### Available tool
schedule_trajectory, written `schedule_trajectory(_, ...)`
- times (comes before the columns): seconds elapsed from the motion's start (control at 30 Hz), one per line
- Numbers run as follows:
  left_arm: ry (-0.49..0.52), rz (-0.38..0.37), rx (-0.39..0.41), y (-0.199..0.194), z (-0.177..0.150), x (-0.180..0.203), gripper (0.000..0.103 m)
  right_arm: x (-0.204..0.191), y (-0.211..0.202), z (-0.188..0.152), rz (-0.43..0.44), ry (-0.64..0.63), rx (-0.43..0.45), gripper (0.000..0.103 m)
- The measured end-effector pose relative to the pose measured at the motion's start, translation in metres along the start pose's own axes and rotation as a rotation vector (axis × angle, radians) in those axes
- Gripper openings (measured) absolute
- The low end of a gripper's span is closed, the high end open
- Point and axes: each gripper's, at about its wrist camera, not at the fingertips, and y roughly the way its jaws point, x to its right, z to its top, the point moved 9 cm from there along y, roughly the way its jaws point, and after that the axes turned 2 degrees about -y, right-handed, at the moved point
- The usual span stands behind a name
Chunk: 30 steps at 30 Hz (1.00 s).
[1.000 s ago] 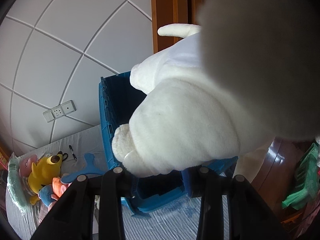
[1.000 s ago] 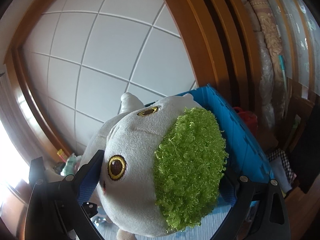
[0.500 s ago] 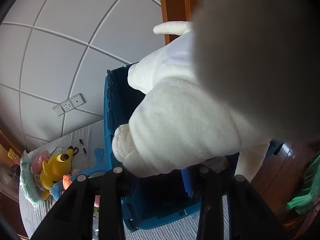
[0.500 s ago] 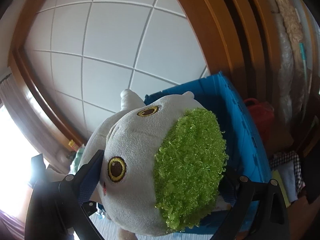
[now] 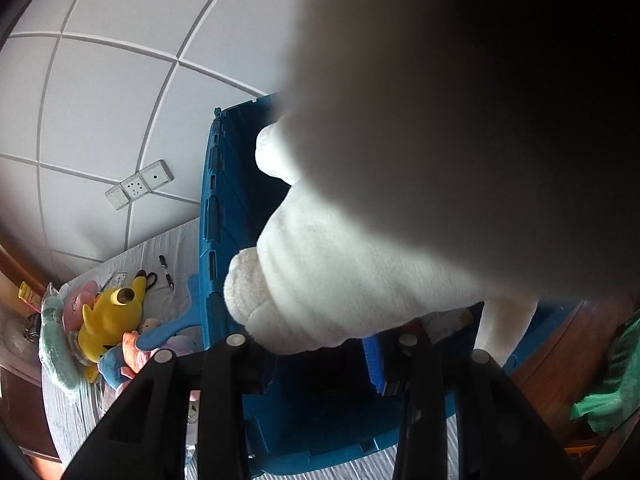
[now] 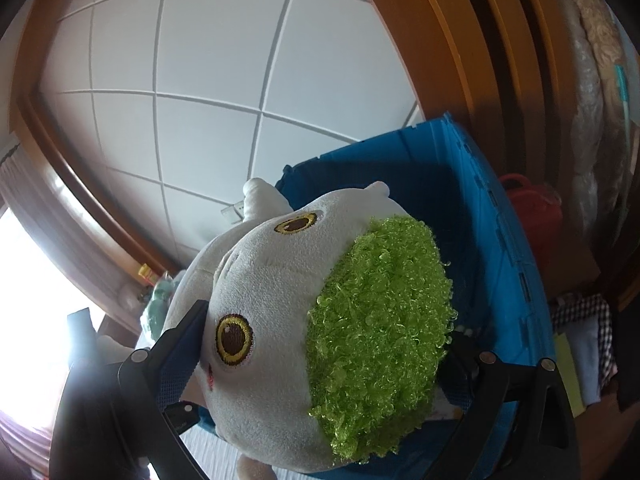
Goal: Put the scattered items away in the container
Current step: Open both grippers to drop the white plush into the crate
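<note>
Hanging over the open blue crate (image 6: pixel 472 208), 1 big plush toy (image 6: pixel 280 340) is carried by both tongs. Its long axis runs from the green-wigged head (image 6: pixel 380 320), clenched in the right gripper (image 6: pixel 324 364), to the white body (image 5: pixel 340 280), pinched in the left gripper (image 5: pixel 320 344); the crate mouth lies directly below and beyond both, neither hand clearly nearer. Crate stands on a pale cloth-covered table (image 5: pixel 132 264) against a white panelled wall (image 5: pixel 100 120). Far left on the table, a yellow plush (image 5: pixel 108 316) and 2 pens (image 5: pixel 166 266) wait unsorted.
</note>
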Motion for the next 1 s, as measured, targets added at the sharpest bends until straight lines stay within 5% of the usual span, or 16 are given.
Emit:
schedule_trajectory(0.8,-0.014,-0.02,-0.085,0.037,-0.009,0.053,0.035,0.039,0.052,-0.021,0.015,0.094,-0.071,0.099)
schedule_trajectory(1.0,0.0,-0.019,-0.118,0.045,-0.013,0.073,0.049,0.051,0.058,-0.02,-0.018,0.137,-0.075,0.102)
